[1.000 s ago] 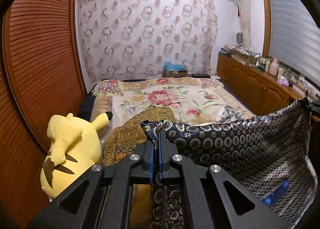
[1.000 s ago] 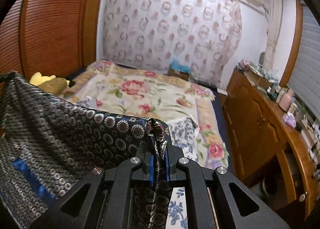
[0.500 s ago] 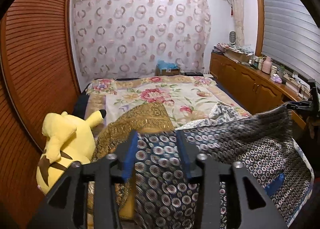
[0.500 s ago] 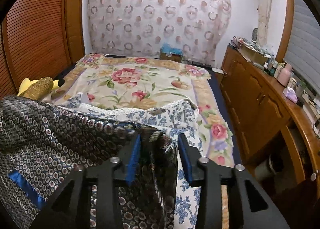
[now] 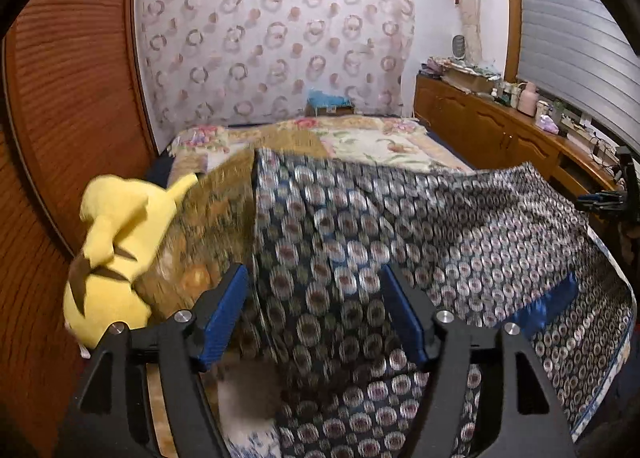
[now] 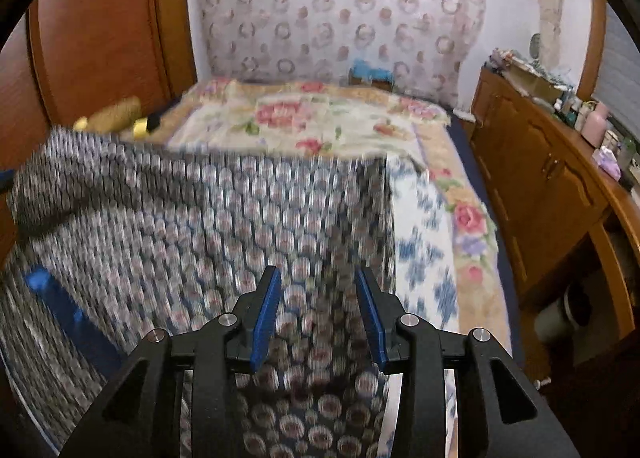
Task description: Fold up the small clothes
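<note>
Now the dark circle-print garment (image 5: 360, 226) lies spread over the bed (image 5: 384, 142), filling lower center of both views, blurred. My left gripper (image 5: 314, 308) is wide apart, gripping nothing; my right gripper (image 6: 318, 310) likewise, cloth just under both. Yellow plush (image 5: 116, 242) sits mid-left, wooden cabinets (image 6: 540, 178) at right.

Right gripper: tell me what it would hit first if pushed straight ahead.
The right gripper, open, would most likely meet the dark circle-patterned cloth spread just beyond its fingertips. Blur makes the depth uncertain.
</note>
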`<control>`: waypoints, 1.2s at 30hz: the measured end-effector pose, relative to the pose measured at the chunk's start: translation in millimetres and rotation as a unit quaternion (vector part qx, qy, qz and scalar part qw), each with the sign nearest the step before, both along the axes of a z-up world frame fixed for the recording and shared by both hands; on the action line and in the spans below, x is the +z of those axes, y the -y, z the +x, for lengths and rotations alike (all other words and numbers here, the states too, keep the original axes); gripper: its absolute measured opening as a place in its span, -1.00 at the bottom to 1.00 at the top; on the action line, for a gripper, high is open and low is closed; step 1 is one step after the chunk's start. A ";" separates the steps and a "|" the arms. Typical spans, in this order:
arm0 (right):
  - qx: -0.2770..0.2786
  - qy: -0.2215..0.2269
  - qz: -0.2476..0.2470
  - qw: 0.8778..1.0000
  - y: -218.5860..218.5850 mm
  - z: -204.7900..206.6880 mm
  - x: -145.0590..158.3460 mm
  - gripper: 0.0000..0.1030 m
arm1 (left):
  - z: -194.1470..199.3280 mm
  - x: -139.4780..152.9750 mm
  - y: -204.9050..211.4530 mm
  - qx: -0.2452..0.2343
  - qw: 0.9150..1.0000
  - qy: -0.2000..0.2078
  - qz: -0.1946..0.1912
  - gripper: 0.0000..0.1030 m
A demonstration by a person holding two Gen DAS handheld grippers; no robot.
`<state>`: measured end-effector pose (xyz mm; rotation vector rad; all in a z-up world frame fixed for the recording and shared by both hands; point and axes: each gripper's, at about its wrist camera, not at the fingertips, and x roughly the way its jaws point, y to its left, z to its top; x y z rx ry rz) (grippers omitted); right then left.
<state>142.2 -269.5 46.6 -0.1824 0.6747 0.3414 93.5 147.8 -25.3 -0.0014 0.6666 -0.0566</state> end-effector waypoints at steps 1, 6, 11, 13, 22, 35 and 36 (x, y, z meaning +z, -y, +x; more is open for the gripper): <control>0.002 -0.006 -0.007 1.000 1.8 -0.7 -5.0 -0.22 | -1.7 -4.2 -1.9 0.002 1.000 -0.005 -0.004 0.36; -0.021 -0.017 -0.016 1.000 20.7 0.5 -15.5 -0.22 | -13.7 -15.6 -9.2 0.019 1.000 -0.009 -0.022 0.36; -0.049 -0.007 -0.021 0.999 38.2 -5.5 -14.9 -0.22 | -27.4 -19.4 -14.3 0.031 0.999 -0.008 -0.025 0.36; -0.046 -0.012 -0.004 0.999 43.9 -9.5 -17.7 -0.22 | -31.0 -21.3 -16.0 0.031 0.999 -0.007 -0.025 0.36; -0.016 -0.028 0.015 0.999 39.8 -12.6 -25.2 -0.22 | -22.5 -25.7 -20.0 0.037 0.999 -0.012 -0.031 0.36; 0.027 0.009 0.036 0.999 29.5 -27.4 -12.8 -0.96 | -11.2 -22.5 -25.4 0.036 0.999 -0.013 -0.033 -0.81; 0.029 0.011 0.040 0.999 28.5 -29.1 -12.6 -0.97 | -12.0 -23.2 -26.3 0.035 0.999 -0.015 -0.038 -0.86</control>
